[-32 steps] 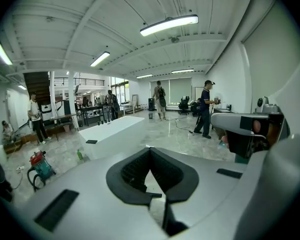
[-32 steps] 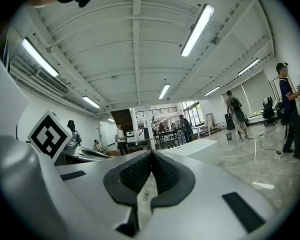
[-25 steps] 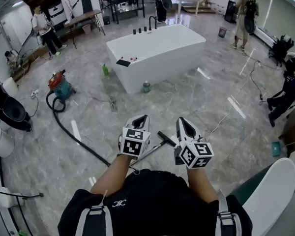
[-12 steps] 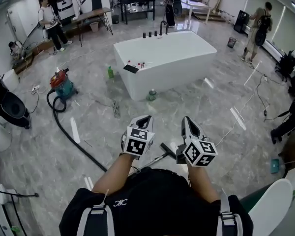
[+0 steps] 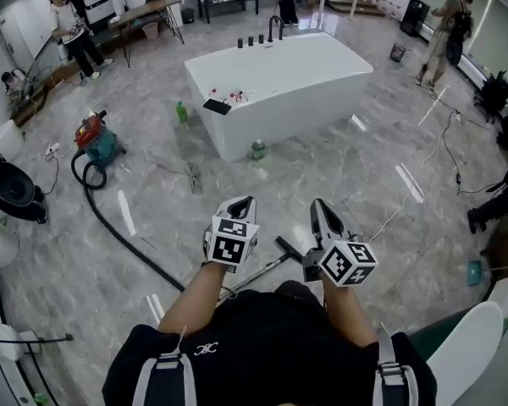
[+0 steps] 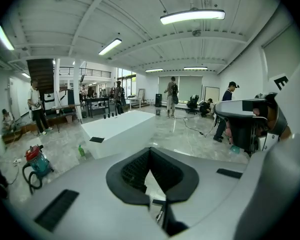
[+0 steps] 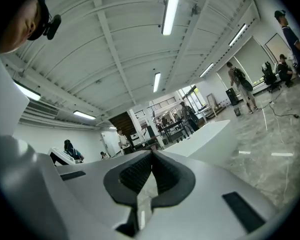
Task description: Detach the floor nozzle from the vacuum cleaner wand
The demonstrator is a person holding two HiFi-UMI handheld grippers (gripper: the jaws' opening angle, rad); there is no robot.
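Observation:
The black floor nozzle (image 5: 288, 248) lies on the grey marble floor, joined to the silver wand (image 5: 252, 275), which runs back toward my body. A black hose (image 5: 123, 239) leads from there to the red and teal vacuum cleaner (image 5: 91, 142) at the left. My left gripper (image 5: 242, 206) hovers above the wand, left of the nozzle, its jaws shut with nothing in them. My right gripper (image 5: 319, 208) hangs just right of the nozzle, also shut and holding nothing. The left gripper (image 6: 150, 150) and the right gripper (image 7: 151, 154) show closed black pads in their own views.
A white bathtub (image 5: 279, 87) stands on the floor ahead, with a green bottle (image 5: 180, 111) and a small can (image 5: 256, 149) beside it. Cables (image 5: 447, 155) trail at the right. Several people stand around the room's edges. A white curved object (image 5: 466, 345) sits at my near right.
Both grippers have moved across the floor with my body, staying shut. The nozzle sits slightly lower in the head view, closer between the two grippers.

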